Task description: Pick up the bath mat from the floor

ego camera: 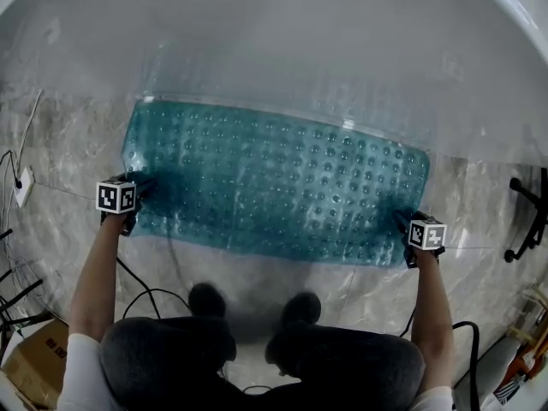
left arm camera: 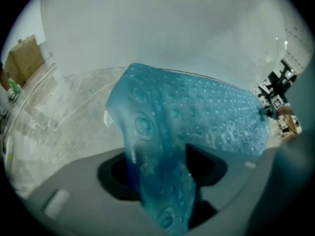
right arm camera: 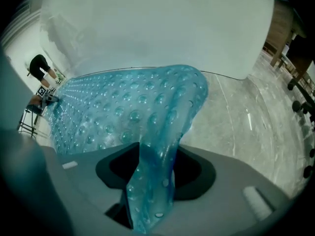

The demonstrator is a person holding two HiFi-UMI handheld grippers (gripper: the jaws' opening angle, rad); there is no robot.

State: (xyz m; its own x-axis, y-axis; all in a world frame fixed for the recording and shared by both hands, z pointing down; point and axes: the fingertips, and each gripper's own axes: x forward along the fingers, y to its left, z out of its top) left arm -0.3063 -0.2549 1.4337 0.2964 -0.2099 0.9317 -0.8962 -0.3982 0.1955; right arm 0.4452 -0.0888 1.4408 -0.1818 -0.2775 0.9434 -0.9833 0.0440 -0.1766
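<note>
A teal translucent bath mat (ego camera: 274,187) with rows of suction cups lies spread on the marble floor against a white tub. My left gripper (ego camera: 139,191) is at the mat's near left corner, my right gripper (ego camera: 402,223) at its near right corner. In the left gripper view the mat (left arm camera: 197,112) rises in a fold, and the left gripper (left arm camera: 162,181) is shut on that pinched corner. The right gripper view shows the same: the mat (right arm camera: 123,112) bunches up into the right gripper (right arm camera: 150,181), which is shut on it.
The white bathtub wall (ego camera: 300,41) runs along the mat's far edge. My shoes (ego camera: 208,298) stand just behind the mat's near edge. Cables (ego camera: 145,294) and a cardboard box (ego camera: 34,362) lie at the lower left, and a black stand (ego camera: 527,221) is at the right.
</note>
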